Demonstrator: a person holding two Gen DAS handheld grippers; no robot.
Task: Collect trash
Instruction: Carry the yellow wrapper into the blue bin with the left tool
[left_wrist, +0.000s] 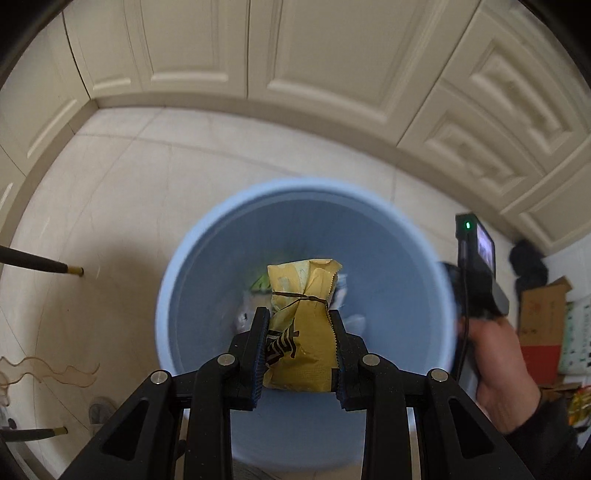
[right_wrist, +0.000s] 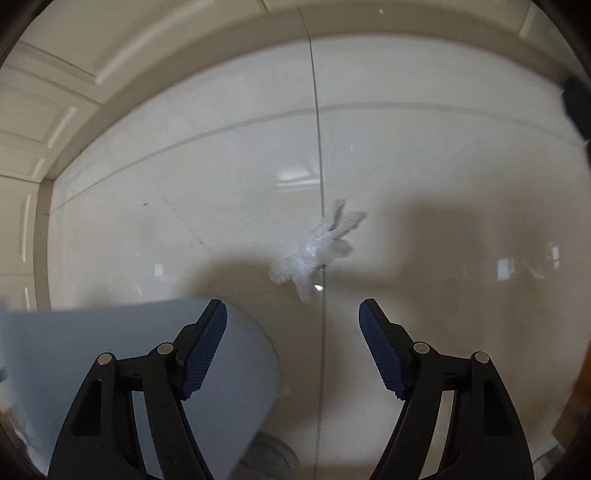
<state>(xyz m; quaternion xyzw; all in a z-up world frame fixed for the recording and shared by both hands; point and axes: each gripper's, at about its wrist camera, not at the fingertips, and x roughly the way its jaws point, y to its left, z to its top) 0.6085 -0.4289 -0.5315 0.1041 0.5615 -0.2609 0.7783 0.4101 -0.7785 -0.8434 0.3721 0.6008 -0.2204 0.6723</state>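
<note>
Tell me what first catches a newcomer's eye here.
A yellow wrapper pinched in the left claw, held right above the open blue bin. In the right wrist view, a white plastic scrap lies on the pale floor ahead of the open right claw.

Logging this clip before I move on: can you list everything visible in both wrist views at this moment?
yellow snack packet: 1, yellow with dark print, clamped in the left tongs above the bin opening
trash bin: 1, light blue, on the floor, some trash already inside
white crumpled plastic: 1, translucent white, on the floor ahead of the right tongs
cabinet doors: several, cream, along the wall
floor tiles: pale, glossy
furniture legs: 2, dark with gold tips, left edge
cardboard box: 1, brown and red, far right
left tongs: black, shut on the packet
right tongs: black, open, empty
right hand: holds the right tongs' handle
</note>
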